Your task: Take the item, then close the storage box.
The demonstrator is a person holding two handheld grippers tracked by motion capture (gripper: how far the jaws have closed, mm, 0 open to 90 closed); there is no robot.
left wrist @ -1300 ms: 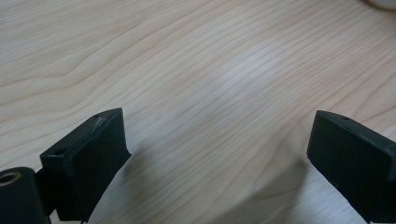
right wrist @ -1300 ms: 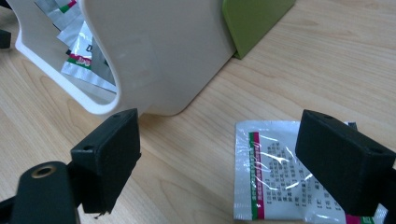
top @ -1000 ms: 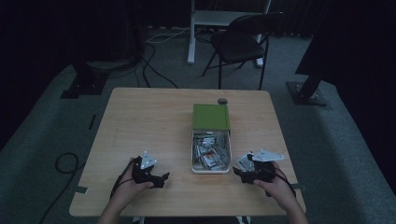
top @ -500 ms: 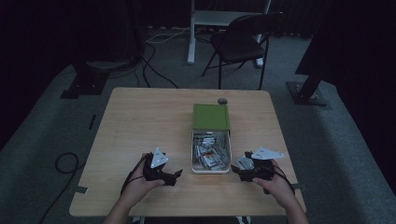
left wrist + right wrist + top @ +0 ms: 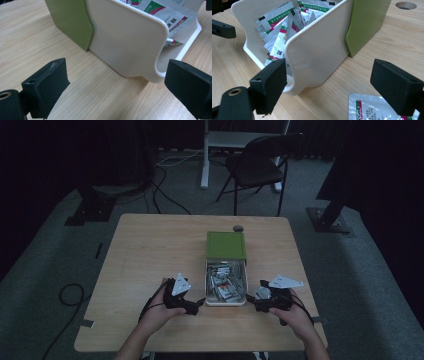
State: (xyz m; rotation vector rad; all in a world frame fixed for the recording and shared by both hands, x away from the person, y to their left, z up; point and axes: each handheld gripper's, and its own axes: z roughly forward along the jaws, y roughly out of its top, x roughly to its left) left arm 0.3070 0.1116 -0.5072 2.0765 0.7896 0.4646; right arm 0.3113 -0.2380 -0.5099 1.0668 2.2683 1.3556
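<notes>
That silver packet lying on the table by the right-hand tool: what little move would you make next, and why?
Probably lower the right gripper a touch and close it on the loose packet. Its jaws stand open with nothing between them, the packet lies flat on the table just below them, outside the white box, and the box already holds similar packets, so it likely belongs there.

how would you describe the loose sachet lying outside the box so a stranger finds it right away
On the light wooden table, find the white open box with a green sliding lid near the front edge. To its right, flat on the wood between the right gripper's open jaws, lies one silver foil sachet; the other sachets are inside the box.
</notes>
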